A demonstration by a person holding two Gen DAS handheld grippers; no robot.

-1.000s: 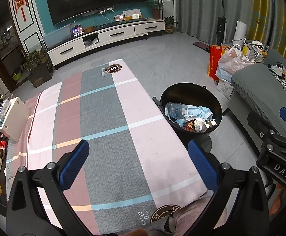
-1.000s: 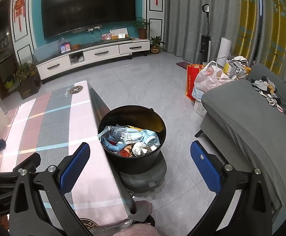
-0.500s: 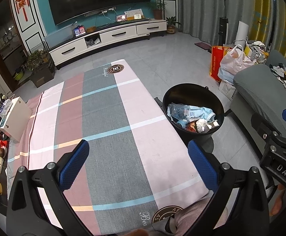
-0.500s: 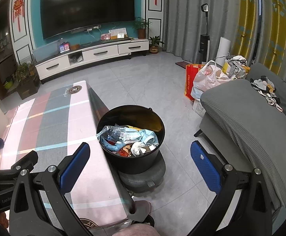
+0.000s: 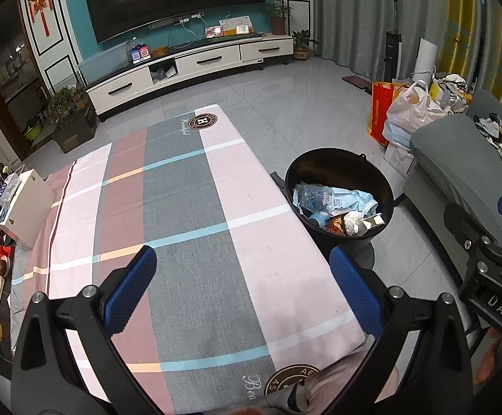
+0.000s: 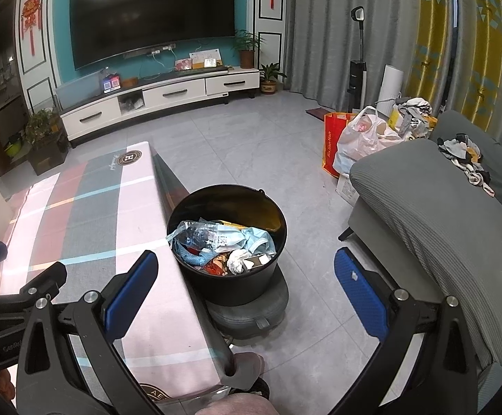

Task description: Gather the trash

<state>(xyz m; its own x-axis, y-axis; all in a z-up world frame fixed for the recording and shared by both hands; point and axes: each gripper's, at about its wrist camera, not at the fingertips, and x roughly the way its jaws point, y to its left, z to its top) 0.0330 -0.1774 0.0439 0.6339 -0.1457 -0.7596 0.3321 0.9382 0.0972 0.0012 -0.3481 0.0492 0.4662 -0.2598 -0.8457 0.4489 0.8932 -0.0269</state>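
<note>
Left wrist view gives me my left gripper (image 5: pixel 242 287) spread wide with nothing between its fingers, above the striped table (image 5: pixel 182 224). At two o'clock, just beside the table's edge, stands the black bin (image 5: pixel 341 200) holding the trash (image 5: pixel 334 204). My right gripper (image 6: pixel 244 290) gapes equally wide and empty, the bin (image 6: pixel 226 242) at twelve o'clock.

bin (image 6: pixel 230 287) base hidden; sofa (image 6: pixel 441 214) cropped

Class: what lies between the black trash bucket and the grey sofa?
Only bare grey tiled floor separates black trash bucket from grey sofa, clearest in the right wrist view.
</note>
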